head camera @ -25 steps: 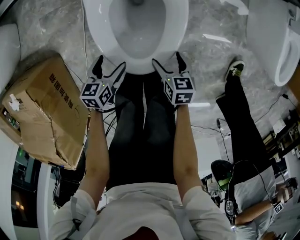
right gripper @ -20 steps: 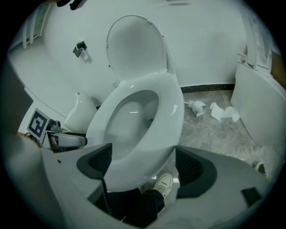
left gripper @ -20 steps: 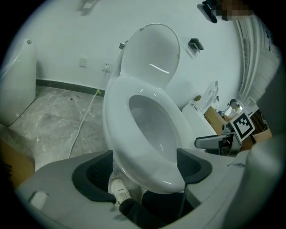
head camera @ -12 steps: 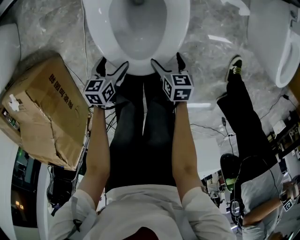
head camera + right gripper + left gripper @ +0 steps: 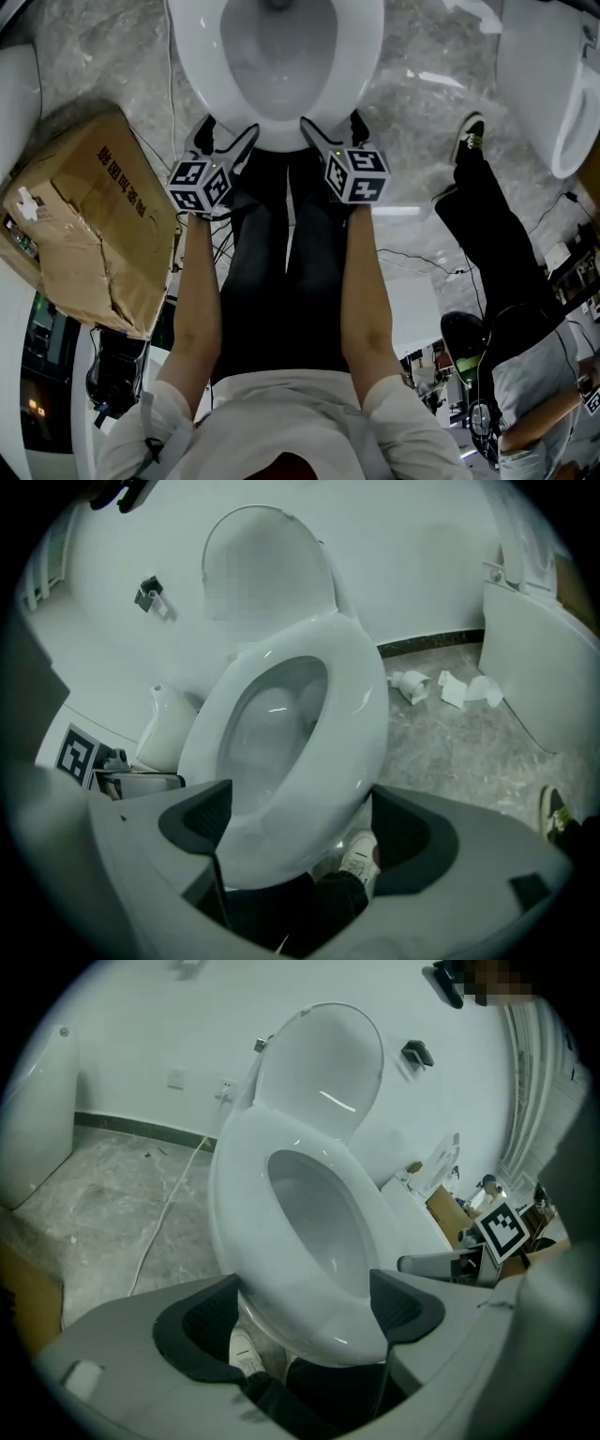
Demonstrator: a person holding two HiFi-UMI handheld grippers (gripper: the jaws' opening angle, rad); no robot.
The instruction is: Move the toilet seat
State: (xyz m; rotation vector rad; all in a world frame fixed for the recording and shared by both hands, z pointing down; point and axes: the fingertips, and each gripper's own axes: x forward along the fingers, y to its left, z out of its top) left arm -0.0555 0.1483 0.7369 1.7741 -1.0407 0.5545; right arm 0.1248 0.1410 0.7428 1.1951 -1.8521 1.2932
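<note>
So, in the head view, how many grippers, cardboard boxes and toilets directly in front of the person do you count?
Grippers: 2, the left gripper and the right gripper, whose jaws have just been opening, with the toilet's front rim between them
Cardboard box: 1
Toilet in front: 1
Total: 4

The left gripper (image 5: 225, 131) and right gripper (image 5: 331, 122) I run have grey bodies and black pads (image 5: 202, 1321). Each carries a white cube of black square markers (image 5: 199, 185), and a thin black cable (image 5: 385, 1363) trails off. My operator wears rolled white short sleeves (image 5: 155, 412), dark trousers (image 5: 281, 272) and white trainers (image 5: 361, 855).
</note>
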